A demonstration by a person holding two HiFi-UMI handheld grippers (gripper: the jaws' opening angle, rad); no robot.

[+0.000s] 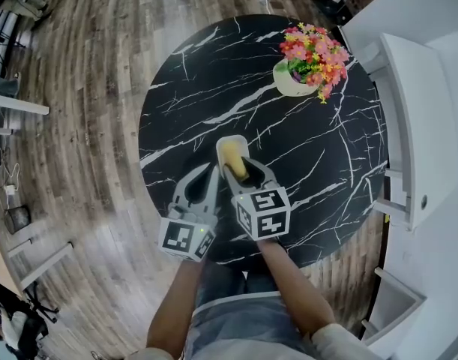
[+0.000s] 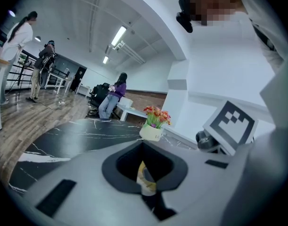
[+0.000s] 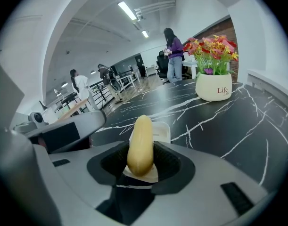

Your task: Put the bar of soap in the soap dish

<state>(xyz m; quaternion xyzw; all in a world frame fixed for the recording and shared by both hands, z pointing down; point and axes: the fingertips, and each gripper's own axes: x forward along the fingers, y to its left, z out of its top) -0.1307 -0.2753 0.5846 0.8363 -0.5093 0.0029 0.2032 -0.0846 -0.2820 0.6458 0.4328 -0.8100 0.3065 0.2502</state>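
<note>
The yellow bar of soap stands on edge, pinched between the jaws of the right gripper, over the white soap dish; whether it touches the dish cannot be told. The dish sits toward the near edge of the round black marble table. Just left of it, the left gripper has its jaws pressed together, holding nothing. A white pot of flowers stands near the far right edge.
</note>
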